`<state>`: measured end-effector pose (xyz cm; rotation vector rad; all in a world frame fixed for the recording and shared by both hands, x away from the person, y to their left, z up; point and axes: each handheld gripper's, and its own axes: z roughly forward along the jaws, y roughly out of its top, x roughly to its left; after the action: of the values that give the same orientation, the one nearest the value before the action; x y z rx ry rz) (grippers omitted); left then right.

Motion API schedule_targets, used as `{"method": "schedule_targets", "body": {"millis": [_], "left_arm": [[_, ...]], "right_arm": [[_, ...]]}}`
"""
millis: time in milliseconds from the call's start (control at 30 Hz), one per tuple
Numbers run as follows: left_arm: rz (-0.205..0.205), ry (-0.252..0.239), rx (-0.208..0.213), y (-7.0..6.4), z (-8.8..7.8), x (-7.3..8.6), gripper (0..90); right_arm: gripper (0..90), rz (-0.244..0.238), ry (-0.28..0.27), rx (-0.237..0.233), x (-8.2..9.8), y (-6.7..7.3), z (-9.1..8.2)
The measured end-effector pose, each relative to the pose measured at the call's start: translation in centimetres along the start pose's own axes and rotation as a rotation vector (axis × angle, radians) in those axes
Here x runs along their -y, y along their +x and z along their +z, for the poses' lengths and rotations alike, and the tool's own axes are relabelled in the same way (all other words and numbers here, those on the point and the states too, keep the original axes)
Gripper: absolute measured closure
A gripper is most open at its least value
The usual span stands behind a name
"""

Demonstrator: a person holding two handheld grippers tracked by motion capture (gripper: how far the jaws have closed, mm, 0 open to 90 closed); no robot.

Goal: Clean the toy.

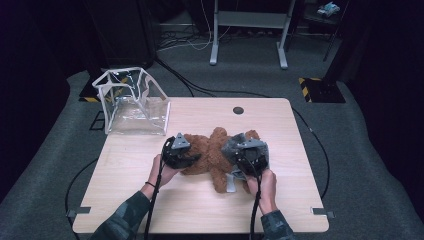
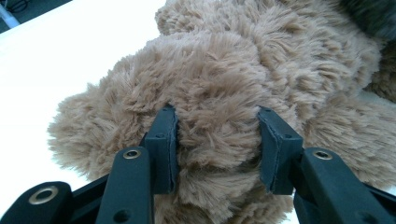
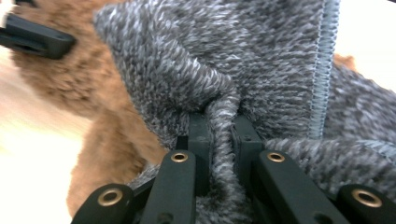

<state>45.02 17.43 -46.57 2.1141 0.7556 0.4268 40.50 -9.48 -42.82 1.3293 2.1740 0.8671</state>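
A brown plush teddy bear (image 1: 212, 152) lies on the wooden table (image 1: 150, 200), partly wrapped in a grey knitted garment (image 1: 235, 145). My left gripper (image 1: 182, 155) squeezes a thick bulge of the bear's brown fur (image 2: 219, 121) between its two pads. My right gripper (image 1: 250, 157) is pinched on a fold of the grey knit (image 3: 222, 116), which has a light blue stitched seam (image 3: 324, 60). In the right gripper view the bear's fur (image 3: 93, 107) lies to the left, with the left gripper's black jaw at the top left corner.
A clear plastic bag with white trim (image 1: 132, 102) stands open at the table's back left corner. A round cable hole (image 1: 238, 110) sits near the far edge. Table legs and cables lie on the grey floor beyond.
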Motion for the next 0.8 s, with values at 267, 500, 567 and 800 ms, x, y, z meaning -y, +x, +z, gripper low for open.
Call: {"method": "schedule_targets", "body": {"millis": [267,500,567,800], "left_arm": [[-0.003,-0.001,0.0,0.1,0.0,0.1,54.7],[-0.01,-0.007,0.009,0.3,0.0,0.2,54.7],[-0.008,0.001,0.01,0.3,0.0,0.2,54.7],[-0.001,0.0,0.011,0.2,0.0,0.1,54.7]], "right_arm": [[82.0,0.058,0.027,0.063,2.0,-2.6,-0.2],[81.9,0.157,0.039,0.062,4.0,-5.7,-0.3],[81.9,0.171,0.013,0.074,3.8,-6.4,-1.0],[81.9,0.146,-0.085,0.045,0.0,-7.9,-2.1]]}}
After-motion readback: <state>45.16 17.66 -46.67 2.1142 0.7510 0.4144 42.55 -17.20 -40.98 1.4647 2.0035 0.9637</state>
